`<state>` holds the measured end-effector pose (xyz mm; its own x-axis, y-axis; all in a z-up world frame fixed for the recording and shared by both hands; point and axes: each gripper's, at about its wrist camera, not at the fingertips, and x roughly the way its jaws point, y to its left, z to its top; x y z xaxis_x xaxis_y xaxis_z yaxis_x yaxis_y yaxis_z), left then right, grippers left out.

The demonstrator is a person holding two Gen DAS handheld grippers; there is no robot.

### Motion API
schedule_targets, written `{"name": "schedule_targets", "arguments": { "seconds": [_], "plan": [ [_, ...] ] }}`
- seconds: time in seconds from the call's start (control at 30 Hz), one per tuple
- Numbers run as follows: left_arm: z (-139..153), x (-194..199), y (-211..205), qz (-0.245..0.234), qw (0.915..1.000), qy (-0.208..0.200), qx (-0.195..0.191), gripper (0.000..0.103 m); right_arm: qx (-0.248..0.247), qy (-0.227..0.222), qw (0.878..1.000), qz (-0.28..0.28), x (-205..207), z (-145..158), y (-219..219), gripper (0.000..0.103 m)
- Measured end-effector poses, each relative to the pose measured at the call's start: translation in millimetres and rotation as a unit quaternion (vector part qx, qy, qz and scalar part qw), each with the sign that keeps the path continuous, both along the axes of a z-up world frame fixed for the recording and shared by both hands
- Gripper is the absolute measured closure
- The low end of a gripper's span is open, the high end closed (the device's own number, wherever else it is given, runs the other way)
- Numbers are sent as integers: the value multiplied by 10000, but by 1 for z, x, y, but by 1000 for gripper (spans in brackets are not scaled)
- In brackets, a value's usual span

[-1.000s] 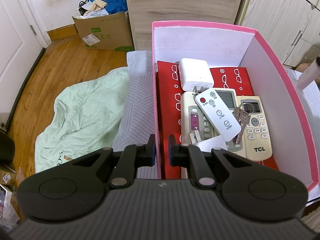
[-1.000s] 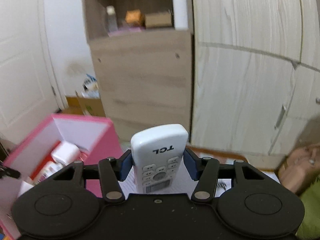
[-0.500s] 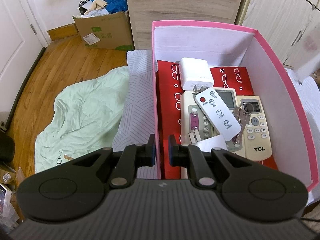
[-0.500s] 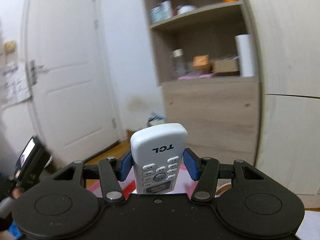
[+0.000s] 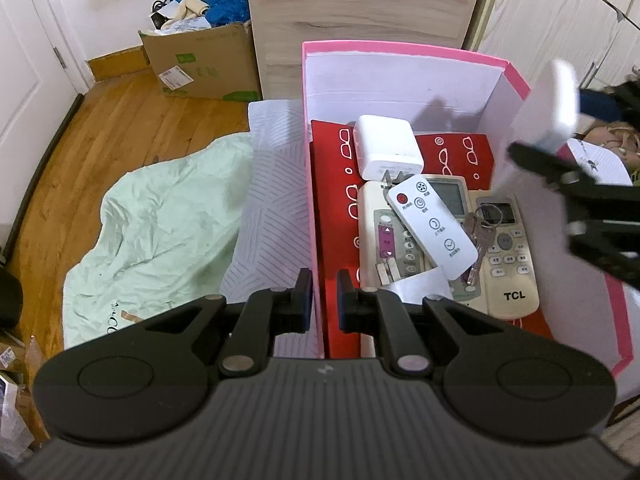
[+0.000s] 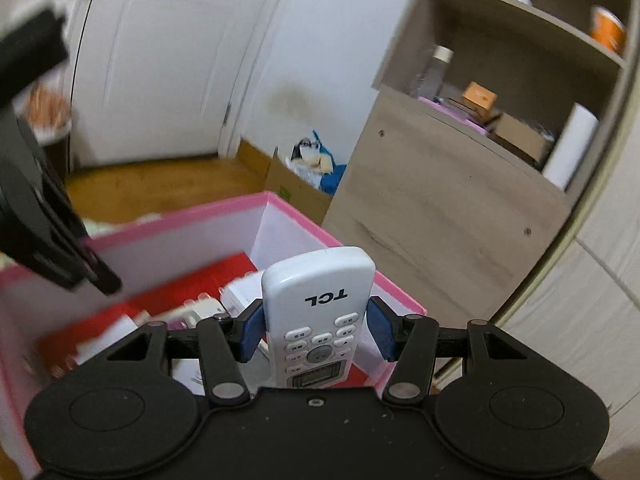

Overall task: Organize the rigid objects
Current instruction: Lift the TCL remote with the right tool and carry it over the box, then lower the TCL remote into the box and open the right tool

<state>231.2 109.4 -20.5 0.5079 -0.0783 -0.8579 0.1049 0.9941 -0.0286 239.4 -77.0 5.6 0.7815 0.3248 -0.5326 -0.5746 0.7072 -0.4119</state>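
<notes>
My left gripper (image 5: 320, 300) is shut on the near-left wall of the pink box (image 5: 404, 50). The box holds a white adapter (image 5: 386, 146), a small white remote (image 5: 434, 226), two beige remotes (image 5: 508, 268), keys (image 5: 478, 234) and a red card. My right gripper (image 6: 316, 330) is shut on a white TCL remote (image 6: 320, 308) and holds it above the box's right rim (image 6: 400, 300). In the left wrist view the right gripper (image 5: 584, 184) shows blurred over the box's right side, with the white remote (image 5: 556, 108) in it.
A green sheet (image 5: 160, 232) and a striped pillow (image 5: 272, 200) lie left of the box. A cardboard box (image 5: 200, 60) stands on the wooden floor. A wooden shelf unit (image 6: 460, 184) and wardrobe doors (image 5: 560, 12) stand behind.
My right gripper has swung left and down with the TCL remote, coming over the pink box. The left gripper has stayed clamped on the box wall.
</notes>
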Motion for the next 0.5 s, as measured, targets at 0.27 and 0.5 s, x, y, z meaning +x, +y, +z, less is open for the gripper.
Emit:
{"name": "schedule_targets", "arguments": {
  "seconds": [0.27,0.5],
  "plan": [
    [-1,-4,8,-123,9998,-19,-183,94,-339,39,9988,-343,9,-18,8,43],
    [-1,-5,9,-116,9996,1,-238,94,-658,62,9975,-230,27,-32,19,43]
  ]
}}
